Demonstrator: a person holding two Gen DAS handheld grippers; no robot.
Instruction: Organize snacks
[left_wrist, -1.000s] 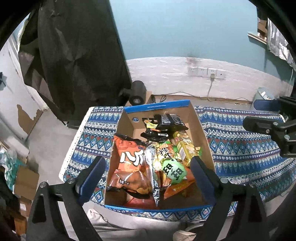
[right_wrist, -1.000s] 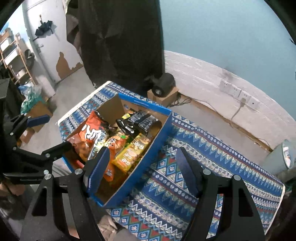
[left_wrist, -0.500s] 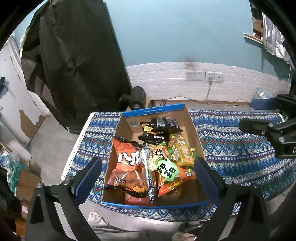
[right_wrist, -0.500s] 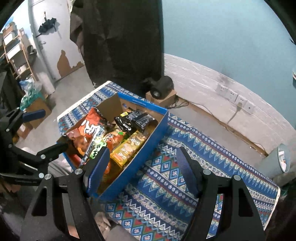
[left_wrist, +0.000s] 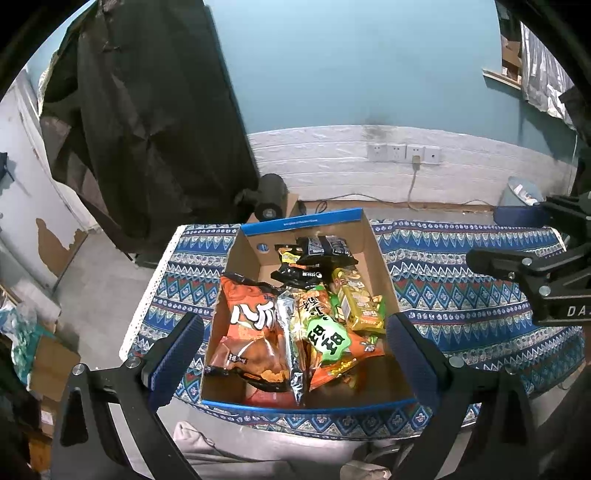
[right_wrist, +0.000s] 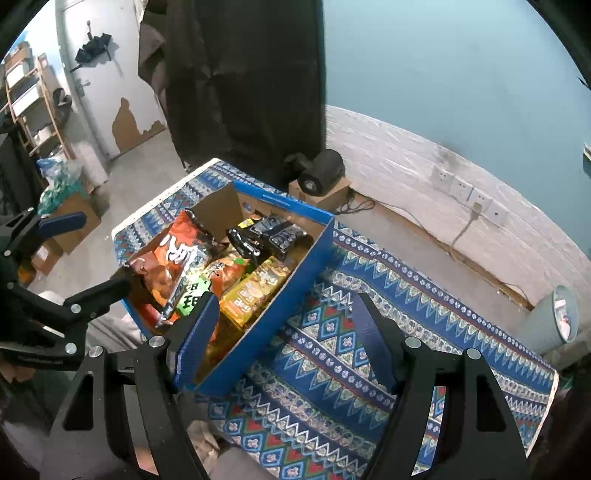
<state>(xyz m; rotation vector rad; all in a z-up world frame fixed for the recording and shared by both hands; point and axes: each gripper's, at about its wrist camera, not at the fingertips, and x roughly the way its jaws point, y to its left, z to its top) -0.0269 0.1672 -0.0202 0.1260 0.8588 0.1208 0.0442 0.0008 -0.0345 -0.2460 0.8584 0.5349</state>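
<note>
Snack packets (left_wrist: 295, 325) heaped in an open cardboard box (left_wrist: 306, 221) on the patterned counter (left_wrist: 461, 295). Left tongs (left_wrist: 293, 354) spread wide above the box's near end, gripping nothing. Right tongs (right_wrist: 280, 332) open, empty, over the box's right wall.

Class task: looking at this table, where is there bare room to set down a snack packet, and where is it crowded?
Free: the patterned cloth right of the cardboard box, running to the table's far end. Also a narrow strip left of the box. Crowded: inside the box, packed with snack bags.
</note>
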